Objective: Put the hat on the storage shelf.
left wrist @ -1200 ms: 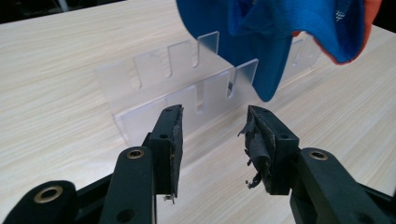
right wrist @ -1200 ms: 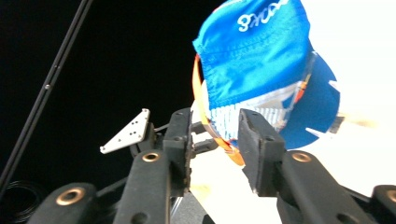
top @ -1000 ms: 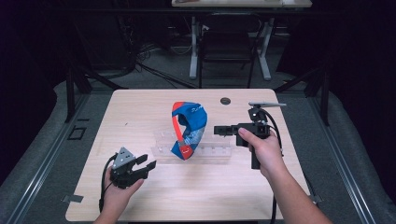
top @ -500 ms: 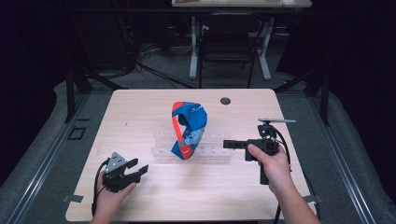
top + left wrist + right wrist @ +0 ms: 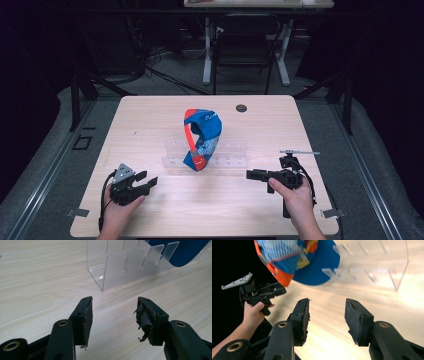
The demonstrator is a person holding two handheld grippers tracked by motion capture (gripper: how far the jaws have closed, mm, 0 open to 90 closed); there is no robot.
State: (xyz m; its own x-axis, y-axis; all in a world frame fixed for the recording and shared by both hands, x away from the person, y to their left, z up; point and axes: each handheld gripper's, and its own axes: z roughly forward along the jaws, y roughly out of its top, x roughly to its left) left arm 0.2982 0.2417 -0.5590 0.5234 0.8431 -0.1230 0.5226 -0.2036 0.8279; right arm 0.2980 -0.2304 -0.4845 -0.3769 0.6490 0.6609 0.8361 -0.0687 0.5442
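Observation:
A blue and red cap [image 5: 202, 137] stands on edge in a clear acrylic rack [image 5: 235, 155] at the middle of the table. My left gripper [image 5: 148, 178] sits low at the front left and points right toward the rack. In the left gripper view its jaws [image 5: 113, 306] are open over bare wood, having just been opening; the rack's end [image 5: 120, 267] lies ahead. My right gripper [image 5: 250, 175] is at the front right, pointing left. Its jaws [image 5: 327, 307] have also just been opening and hold nothing. The cap [image 5: 312, 265] and the left gripper [image 5: 279, 288] lie beyond them.
The wooden table [image 5: 150, 115] has a small dark round hole [image 5: 241, 108] near its far edge. Bare wood lies between the rack and the front edge. Beyond the table, metal legs [image 5: 207, 55] stand on dark floor.
My right gripper has come down and back from beside the cap to the front right of the table. The left gripper has sunk a little toward the front left. Both jaws stand wider.

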